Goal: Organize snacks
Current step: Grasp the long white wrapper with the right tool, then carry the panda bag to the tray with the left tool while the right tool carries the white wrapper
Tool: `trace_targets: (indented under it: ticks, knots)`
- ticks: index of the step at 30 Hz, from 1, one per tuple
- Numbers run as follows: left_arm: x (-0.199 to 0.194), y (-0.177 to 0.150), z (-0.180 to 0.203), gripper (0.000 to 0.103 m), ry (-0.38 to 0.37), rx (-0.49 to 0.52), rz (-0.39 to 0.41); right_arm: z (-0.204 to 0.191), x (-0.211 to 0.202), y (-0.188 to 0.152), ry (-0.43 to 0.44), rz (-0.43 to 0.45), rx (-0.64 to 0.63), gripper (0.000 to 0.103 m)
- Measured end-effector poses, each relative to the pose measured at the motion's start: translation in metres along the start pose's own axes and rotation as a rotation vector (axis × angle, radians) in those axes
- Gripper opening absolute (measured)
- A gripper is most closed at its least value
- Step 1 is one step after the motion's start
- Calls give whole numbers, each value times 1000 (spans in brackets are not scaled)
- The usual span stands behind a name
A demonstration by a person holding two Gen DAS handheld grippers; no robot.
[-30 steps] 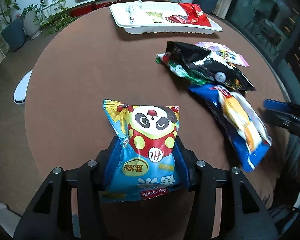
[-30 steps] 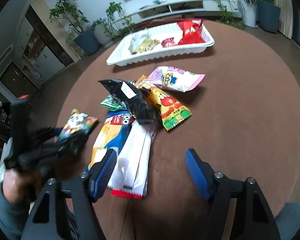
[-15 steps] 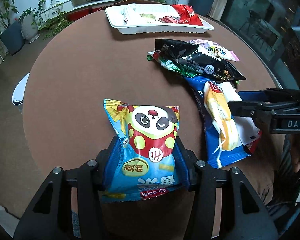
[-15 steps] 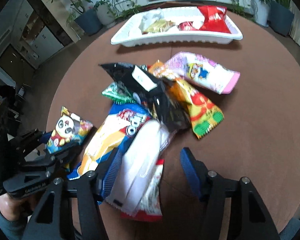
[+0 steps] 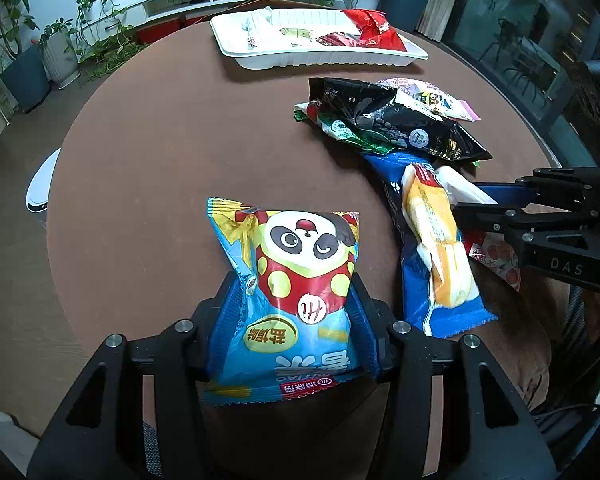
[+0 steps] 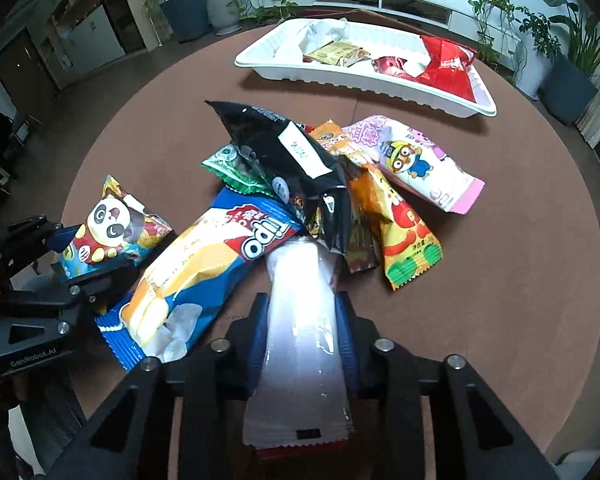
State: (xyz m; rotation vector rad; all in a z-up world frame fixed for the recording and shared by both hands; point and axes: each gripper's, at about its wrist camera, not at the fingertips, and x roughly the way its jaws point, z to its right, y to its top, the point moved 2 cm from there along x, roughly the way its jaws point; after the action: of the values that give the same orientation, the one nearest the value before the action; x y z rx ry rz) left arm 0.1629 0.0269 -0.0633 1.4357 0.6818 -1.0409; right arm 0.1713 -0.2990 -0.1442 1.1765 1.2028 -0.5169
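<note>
Left gripper [image 5: 292, 308]: its two blue pads squeeze the panda snack bag [image 5: 296, 292] from both sides, at 6 o'clock in the left wrist view. The bag is held tight.
Panda snack bag: blue, with a panda face on it. In the right wrist view it sits at 9 o'clock, near the edge of the round brown table [image 5: 160, 152].
Right gripper [image 6: 302, 336]: its jaws have just been closing, and now the pads press on the white snack pack [image 6: 300, 320] between them, at 6 o'clock in the right wrist view.
White snack pack: long and pale, with a red strip at its near end. Its far end touches the pile.
Pile of snacks: in the middle of the table. A black bag [image 6: 288, 160] lies on top. A blue and yellow pack [image 6: 196, 272] lies just beside the white one, at 8 o'clock. An orange bag [image 6: 404, 240] and a pink and white bag [image 6: 416, 164] lie at 2 o'clock.
White tray [image 6: 284, 68]: at 12 o'clock, at the far side of the table, well apart from the pile. A red bag [image 6: 448, 68] and some small snacks lie in it.
</note>
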Motion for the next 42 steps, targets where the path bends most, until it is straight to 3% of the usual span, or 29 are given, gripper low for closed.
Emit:
trace_targets:
  ticks: [14, 29, 35, 42]
  knots:
    - [-6, -2, -9, 49, -44, -53, 32, 15, -24, -12, 158, 77, 144, 25]
    - [-32, 11, -7, 49, -197, -145, 98, 45, -55, -24, 358, 152, 307, 25]
    - [-42, 30, -23, 49, -231, -188, 128, 88, -66, -21, 360, 195, 402, 25]
    - [-51, 89, -53, 49, -208, -214, 191, 161, -88, 6, 267, 296, 492, 25]
